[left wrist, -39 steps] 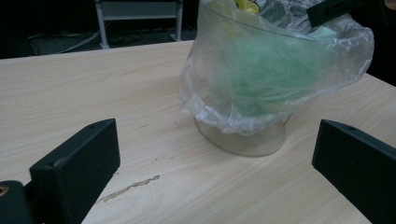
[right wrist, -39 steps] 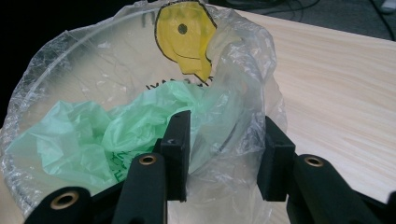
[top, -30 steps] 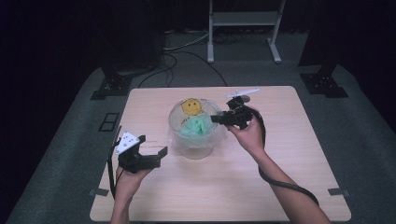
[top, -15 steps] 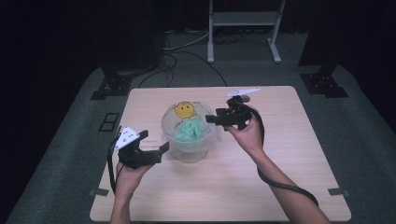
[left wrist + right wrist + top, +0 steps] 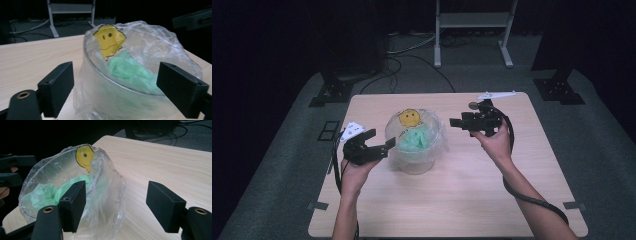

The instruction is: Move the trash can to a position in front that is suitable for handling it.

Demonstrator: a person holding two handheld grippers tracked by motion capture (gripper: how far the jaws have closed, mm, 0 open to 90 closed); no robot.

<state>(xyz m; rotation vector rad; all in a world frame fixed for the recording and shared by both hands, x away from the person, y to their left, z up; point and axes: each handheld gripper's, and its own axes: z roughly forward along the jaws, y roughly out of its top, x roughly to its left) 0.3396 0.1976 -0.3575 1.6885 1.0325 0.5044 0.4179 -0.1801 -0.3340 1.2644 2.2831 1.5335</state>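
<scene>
Dark floor and black drapes surround a pale wooden surface (image 5: 452, 200), with a white metal stand (image 5: 472, 20) and loose cables (image 5: 412, 55) on the floor beyond its twelve o'clock edge.

Near the middle of the surface, slightly toward nine o'clock, stands a clear glass bowl (image 5: 416, 162) lined with a crumpled transparent plastic bag (image 5: 437, 135). The bag bears a yellow smiley face (image 5: 409, 118) at the bowl's twelve o'clock side, and a wad of green plastic (image 5: 414, 139) lies inside.

The left gripper (image 5: 379, 146) is held by the left hand (image 5: 354, 170) at the bowl's nine o'clock side. Its jaws are spread wide and point toward the bowl; one jaw tip lies just against or right beside the bag-covered rim, though actual contact cannot be told. In the left gripper view the two black jaws frame the bowl (image 5: 120, 100) widely, with the smiley face (image 5: 110, 41) and green plastic (image 5: 132, 71) between them.

The right gripper (image 5: 457, 121) is held by the right hand (image 5: 494, 142) at the bowl's three o'clock side, apart from the bag. Its jaws are also wide, holding nothing. In the right gripper view the bag (image 5: 107, 195) sits beyond the left-hand jaw, bare surface (image 5: 162, 165) showing between the jaws.

A white triangular plate (image 5: 353, 131) rides on the left gripper, and a black cable (image 5: 527, 192) trails from the right one along the forearm.
</scene>
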